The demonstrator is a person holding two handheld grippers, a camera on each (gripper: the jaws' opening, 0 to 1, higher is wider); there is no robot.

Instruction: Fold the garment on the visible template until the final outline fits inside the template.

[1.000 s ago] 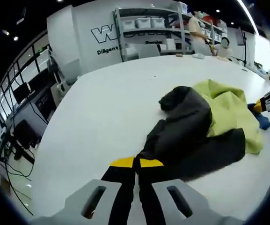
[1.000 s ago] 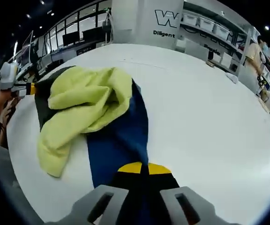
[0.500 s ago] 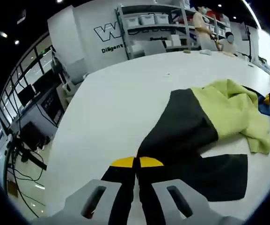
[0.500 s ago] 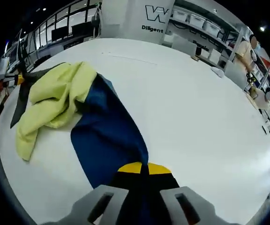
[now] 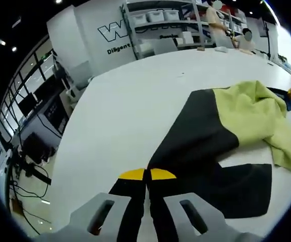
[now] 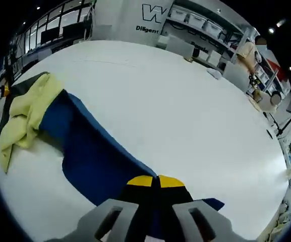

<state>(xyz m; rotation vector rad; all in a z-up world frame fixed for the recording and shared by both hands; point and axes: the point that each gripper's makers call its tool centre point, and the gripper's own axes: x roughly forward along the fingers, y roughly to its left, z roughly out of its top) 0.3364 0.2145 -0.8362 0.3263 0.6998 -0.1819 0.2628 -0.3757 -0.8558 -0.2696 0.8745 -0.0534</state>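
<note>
While pinching black cloth between its yellow-tipped jaws at the bottom of the left gripper view, the left gripper [image 5: 146, 175] is holding the jaws together on the garment [image 5: 206, 146], the tips meeting with fabric running down between them. Just beyond, the black section is stretching away across the white table [image 5: 130, 111] toward the upper right, with a second black flap lying flat on the table to the right. Farther on, the yellow-green section [image 5: 256, 113] is lying bunched on top of the black, and at the far right edge the other gripper's yellow tip is showing beside a scrap of blue.

Where the right gripper view begins at its bottom edge, the right gripper [image 6: 155, 181] is likewise clamping its jaws together on the garment's blue section [image 6: 92, 151], a small blue corner poking out to the right of the jaws. Beyond, the blue band is running up and left across the table, meeting the crumpled yellow-green part and a strip of black at the far left.

Behind the table, shelving [image 5: 160, 25] with white bins is standing against a wall, and 2 people are standing near it.
</note>
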